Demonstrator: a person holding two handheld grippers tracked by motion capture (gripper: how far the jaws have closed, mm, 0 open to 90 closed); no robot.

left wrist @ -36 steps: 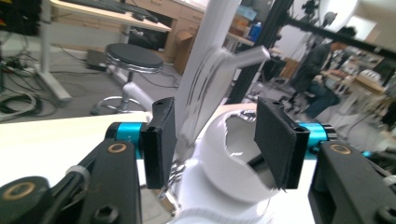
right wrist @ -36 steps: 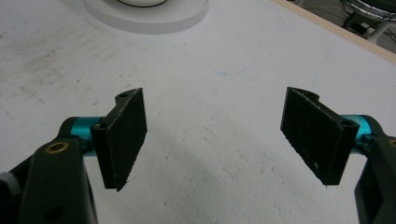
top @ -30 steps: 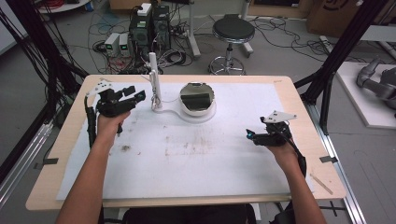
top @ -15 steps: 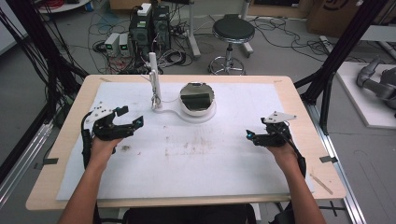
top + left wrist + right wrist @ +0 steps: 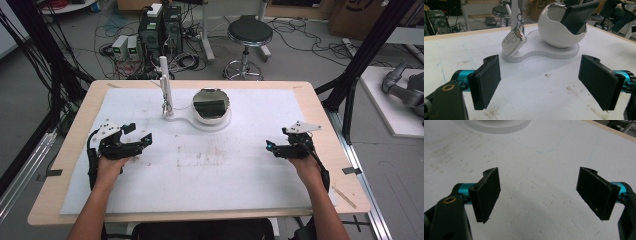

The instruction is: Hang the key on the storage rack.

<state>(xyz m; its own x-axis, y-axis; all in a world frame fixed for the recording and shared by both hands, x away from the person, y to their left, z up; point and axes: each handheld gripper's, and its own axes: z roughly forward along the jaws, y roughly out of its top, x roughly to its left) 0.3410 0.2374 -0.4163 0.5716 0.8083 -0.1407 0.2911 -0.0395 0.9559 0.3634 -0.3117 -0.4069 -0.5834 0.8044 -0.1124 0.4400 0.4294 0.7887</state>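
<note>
The left gripper (image 5: 539, 82) has its flat black jaws spread wide, nothing between them, low over the white sheet (image 5: 531, 95). Past them stands a white stand (image 5: 541, 51) with a rounded, figure-eight base; a white key fob (image 5: 512, 43) hangs from its post by a metal ring, tilted, its lower end at the base. Beside the fob on the same base sits a glossy white bowl (image 5: 556, 32), egg-like and cut open at the top, with a dark flat pad (image 5: 576, 16) leaning inside.

The right gripper (image 5: 537, 195) is likewise released, jaws wide apart over bare sheet that looks grainy like foam, scuffed and marked with faint blue lines.

From the high view, the left gripper (image 5: 131, 142) lies at the sheet's left side and the right gripper (image 5: 285, 146) at its right, well apart, the stand (image 5: 197, 120) at the far middle. The sheet covers most of a pale wooden bench (image 5: 325, 120). Behind it the grey floor carries a black stool (image 5: 249, 35), computer boxes (image 5: 160, 30) and tangled cables (image 5: 107, 47).
</note>
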